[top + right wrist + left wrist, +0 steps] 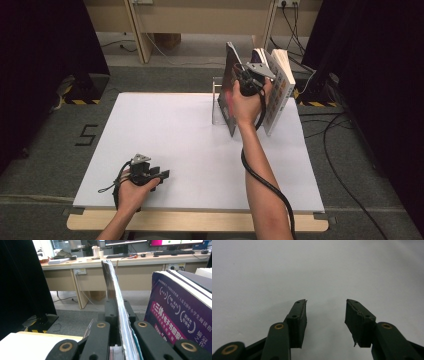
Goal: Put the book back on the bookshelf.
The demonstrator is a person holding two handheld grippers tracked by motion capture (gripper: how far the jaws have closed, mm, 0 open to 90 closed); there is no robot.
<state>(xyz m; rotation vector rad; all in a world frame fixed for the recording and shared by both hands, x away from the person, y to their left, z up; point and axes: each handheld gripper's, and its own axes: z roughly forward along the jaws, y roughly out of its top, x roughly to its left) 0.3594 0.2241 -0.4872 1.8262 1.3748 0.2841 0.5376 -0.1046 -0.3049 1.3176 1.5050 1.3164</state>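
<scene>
Clamping thin dark-covered book point(117, 302) upright in right gripper point(117, 315) beside purple book point(180, 315); left gripper point(325, 315) open, empty, over white tabletop point(287, 270).

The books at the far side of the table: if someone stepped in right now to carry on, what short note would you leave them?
Right gripper: shut on the thin book, clamping its edge while it stands upright beside the metal bookend.
Left gripper: open, holding nothing, resting low over the white tabletop near the front edge.
Other books: a purple-covered book and more behind it lean just to the right of the held one.
Done: the thin book is gripped.
Left: whether it is going into the row or coming out cannot be told; finish that move, then release.
</scene>
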